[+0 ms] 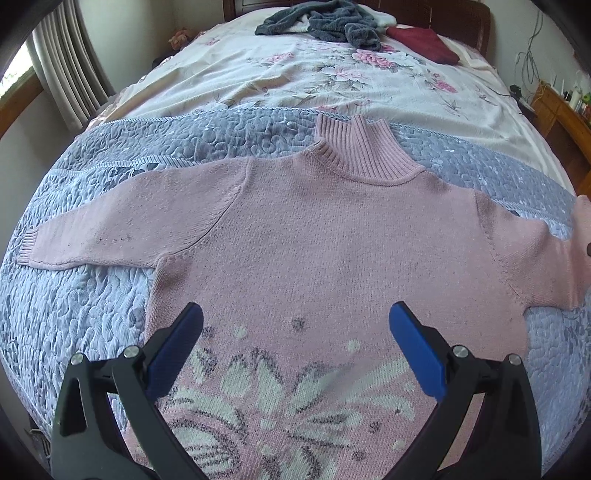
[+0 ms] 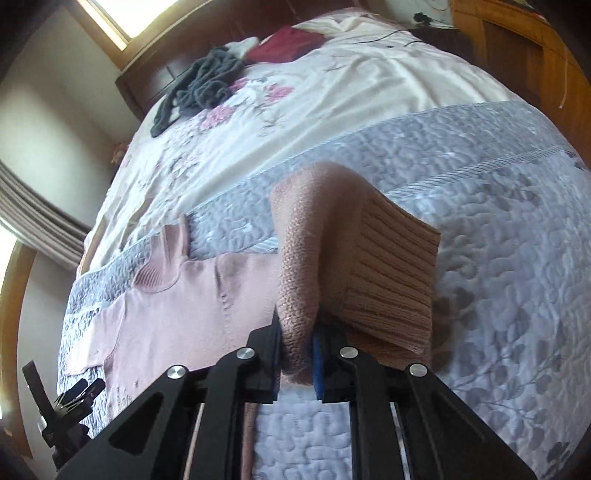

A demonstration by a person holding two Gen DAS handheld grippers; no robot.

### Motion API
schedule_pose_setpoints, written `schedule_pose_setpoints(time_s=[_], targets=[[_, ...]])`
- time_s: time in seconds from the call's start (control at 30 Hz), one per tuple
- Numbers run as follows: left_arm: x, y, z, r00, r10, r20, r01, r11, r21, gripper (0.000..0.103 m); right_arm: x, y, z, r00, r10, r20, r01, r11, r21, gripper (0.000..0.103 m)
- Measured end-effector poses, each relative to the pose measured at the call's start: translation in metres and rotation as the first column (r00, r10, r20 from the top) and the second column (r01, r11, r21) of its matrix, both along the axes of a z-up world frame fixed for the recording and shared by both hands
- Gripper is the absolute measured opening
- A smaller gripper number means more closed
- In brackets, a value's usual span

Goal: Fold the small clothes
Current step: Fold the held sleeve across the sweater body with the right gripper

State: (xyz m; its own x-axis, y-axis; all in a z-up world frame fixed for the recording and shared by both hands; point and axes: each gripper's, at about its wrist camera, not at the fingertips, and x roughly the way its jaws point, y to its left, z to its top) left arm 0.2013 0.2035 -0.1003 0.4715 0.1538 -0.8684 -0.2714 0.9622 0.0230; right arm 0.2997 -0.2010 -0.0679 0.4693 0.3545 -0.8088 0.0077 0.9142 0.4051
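Right gripper pinches sweater sleeve near cuff.

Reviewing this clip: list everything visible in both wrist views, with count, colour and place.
sweater: one, pink with white flower knit, flat on quilt; right sleeve lifted
quilt: one, blue-grey, near end of bed
floral bedspread: one, white with pink flowers, beyond quilt
grey garment: one, rumpled, by headboard
red cloth: one, dark red, beside grey garment
curtain: one, grey-brown, by window
left gripper: black, blue pads, open over sweater
right gripper: black, clamping sleeve
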Motion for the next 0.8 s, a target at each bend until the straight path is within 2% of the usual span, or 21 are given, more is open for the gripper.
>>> schedule_pose_setpoints(time_s=[0.17,0.4,0.6,0.7,0.8], targets=[[-0.001,0.012,-0.001,1.0,0.005,-0.002,-0.005,1.0,-0.007,0.1,0.0,0.072,-0.012,0.993,0.12,-0.012,-0.12,0.993,-0.004,0.013],[-0.002,0.025,-0.006,1.0,0.014,-0.012,-0.015,0.999,-0.038,0.1,-0.005,0.143,-0.045,0.973,0.219,-0.066,-0.223,0.973,-0.062,0.013],[0.005,0.019,-0.009,1.0,-0.012,-0.023,0.01,0.997,-0.076,0.1,-0.007,0.156,-0.074,0.964,0.233,-0.124,-0.244,0.966,-0.08,0.015],[0.012,0.006,-0.01,0.999,-0.043,-0.029,0.04,0.995,-0.089,0.1,-0.01,0.157,-0.081,0.956,0.259,-0.136,-0.267,0.963,-0.042,0.027],[0.023,-0.012,-0.012,0.996,-0.085,-0.04,0.08,0.989,-0.122,0.1,-0.021,0.149,-0.076,0.948,0.296,-0.114,-0.298,0.954,-0.004,0.027]])
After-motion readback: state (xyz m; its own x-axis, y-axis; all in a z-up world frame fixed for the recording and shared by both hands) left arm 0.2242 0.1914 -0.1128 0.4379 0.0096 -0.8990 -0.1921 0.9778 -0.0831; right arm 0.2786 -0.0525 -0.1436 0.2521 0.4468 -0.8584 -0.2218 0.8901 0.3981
